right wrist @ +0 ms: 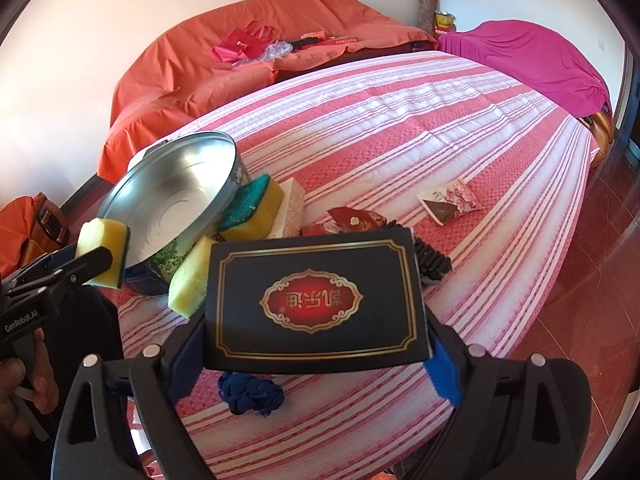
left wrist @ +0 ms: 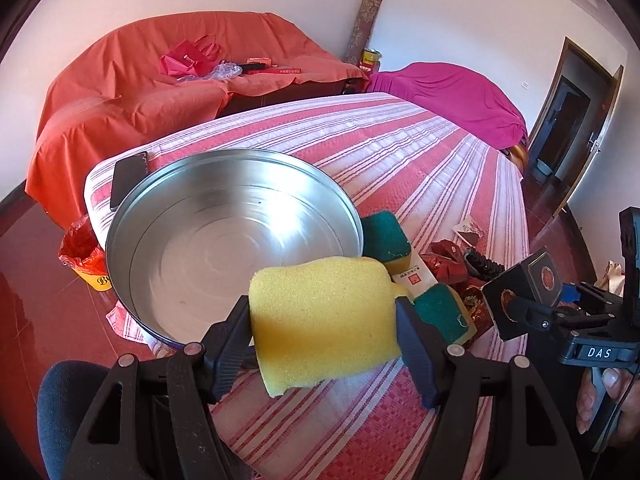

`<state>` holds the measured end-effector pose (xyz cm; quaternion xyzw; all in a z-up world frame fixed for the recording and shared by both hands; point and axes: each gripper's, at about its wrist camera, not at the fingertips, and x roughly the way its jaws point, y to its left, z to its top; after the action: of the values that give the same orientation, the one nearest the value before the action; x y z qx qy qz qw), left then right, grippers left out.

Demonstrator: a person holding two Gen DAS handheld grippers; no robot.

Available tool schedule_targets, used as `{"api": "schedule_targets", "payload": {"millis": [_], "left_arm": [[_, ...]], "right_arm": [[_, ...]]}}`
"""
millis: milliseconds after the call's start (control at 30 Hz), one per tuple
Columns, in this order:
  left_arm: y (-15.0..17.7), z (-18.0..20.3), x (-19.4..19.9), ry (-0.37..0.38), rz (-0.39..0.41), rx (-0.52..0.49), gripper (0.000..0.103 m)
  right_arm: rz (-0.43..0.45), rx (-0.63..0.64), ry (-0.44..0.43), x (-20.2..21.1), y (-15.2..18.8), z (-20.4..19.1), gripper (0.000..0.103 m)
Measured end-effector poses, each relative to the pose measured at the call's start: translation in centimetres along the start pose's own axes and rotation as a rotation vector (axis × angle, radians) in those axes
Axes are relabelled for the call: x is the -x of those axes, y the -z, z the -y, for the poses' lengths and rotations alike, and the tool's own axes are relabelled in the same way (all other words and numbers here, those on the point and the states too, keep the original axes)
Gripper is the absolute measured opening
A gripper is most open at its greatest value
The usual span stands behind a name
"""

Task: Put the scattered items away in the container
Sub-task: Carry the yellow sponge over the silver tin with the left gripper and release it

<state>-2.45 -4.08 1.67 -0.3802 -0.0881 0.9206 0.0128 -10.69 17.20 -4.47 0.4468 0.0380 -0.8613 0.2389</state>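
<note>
My left gripper (left wrist: 324, 312) is shut on a yellow sponge (left wrist: 320, 320) and holds it just above the near rim of the round metal tin (left wrist: 236, 232). The tin is empty and tilted. In the right wrist view the same sponge (right wrist: 102, 250) hangs beside the tin (right wrist: 176, 200). My right gripper (right wrist: 316, 328) is shut on a black box with a red and gold label (right wrist: 312, 300), lifted over the striped cloth. Two green-and-yellow sponges (right wrist: 252, 208) (right wrist: 192, 276) and a white box (right wrist: 292, 208) lie against the tin.
On the striped table (right wrist: 400, 120) lie a snack packet (right wrist: 448, 200), a red packet (right wrist: 356, 220), a black brush (right wrist: 432, 260) and a blue cloth ball (right wrist: 250, 394). A phone (left wrist: 130, 178) lies behind the tin. A bin with a red bag (left wrist: 86, 256) stands on the floor.
</note>
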Motion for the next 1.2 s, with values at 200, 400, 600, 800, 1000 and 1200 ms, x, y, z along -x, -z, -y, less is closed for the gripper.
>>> {"api": "schedule_targets", "payload": {"millis": [200,400,600,800,1000,1200], "left_arm": [[-0.6,-0.1,-0.2,-0.012,0.013,0.001,0.071],[-1.4,0.1,-0.3,-0.057,0.031,-0.015,0.071],[-2.3,-0.1,-0.5,-0.119,0.042,-0.025,0.071],[-2.8,-0.6,-0.9,-0.17,0.049,-0.023,0.071],[-3.0,-1.4,-1.2,-0.198,0.049,-0.008,0.071],[-3.5,-2.3,-1.7,-0.22,0.048,0.008,0.071]], "right_arm": [[0.002,0.005,0.005,-0.1,-0.6,-0.2,0.093],[0.007,0.015,0.008,-0.1,-1.4,-0.4,0.093],[0.011,0.026,0.011,0.0,-2.0,-0.9,0.093],[0.013,0.037,0.011,0.0,-2.3,-1.4,0.093],[0.012,0.059,0.008,-0.4,-2.9,-2.3,0.093],[0.014,0.082,0.004,-0.8,-3.7,-3.4,0.093]]}}
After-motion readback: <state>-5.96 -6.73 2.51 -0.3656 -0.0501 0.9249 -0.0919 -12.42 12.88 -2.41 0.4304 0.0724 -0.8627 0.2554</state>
